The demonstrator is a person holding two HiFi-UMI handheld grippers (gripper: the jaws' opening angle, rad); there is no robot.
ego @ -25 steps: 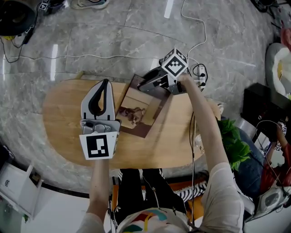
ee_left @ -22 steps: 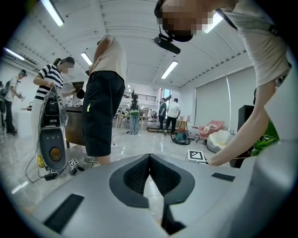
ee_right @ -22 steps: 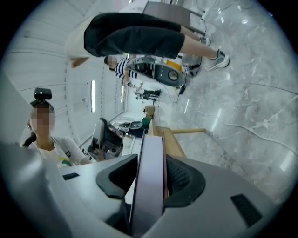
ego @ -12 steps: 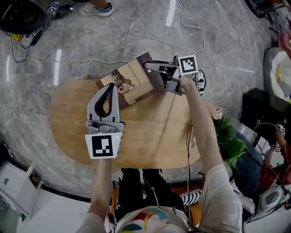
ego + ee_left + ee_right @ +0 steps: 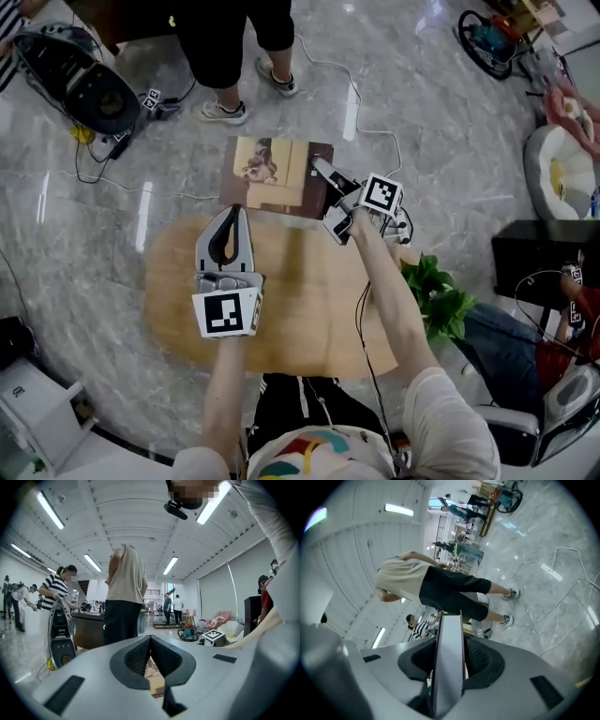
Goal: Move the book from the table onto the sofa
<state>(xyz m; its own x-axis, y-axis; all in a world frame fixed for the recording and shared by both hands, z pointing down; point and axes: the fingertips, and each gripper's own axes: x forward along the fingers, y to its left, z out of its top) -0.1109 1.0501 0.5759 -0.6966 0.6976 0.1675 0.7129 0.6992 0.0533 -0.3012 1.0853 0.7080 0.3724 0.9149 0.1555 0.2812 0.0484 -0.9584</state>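
While the right gripper [image 5: 321, 171] clamps the book [image 5: 267, 173] by its edge, clear of the table [image 5: 300, 309], the left gripper [image 5: 231, 214] is just pinched shut, empty.

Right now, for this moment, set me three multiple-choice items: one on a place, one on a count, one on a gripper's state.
1. Where is the book? A) on a sofa B) in the air beyond the wooden table's far edge, above the marble floor C) flat on that table
2. How many grippers grip it? A) one B) two C) none
3. The left gripper's jaws are: A) wide apart B) clamped on the book C) together, empty
Key: 1B, head view shows it past the table edge; 2A, only the right gripper clamps it; 3C, the left gripper view shows pads meeting.
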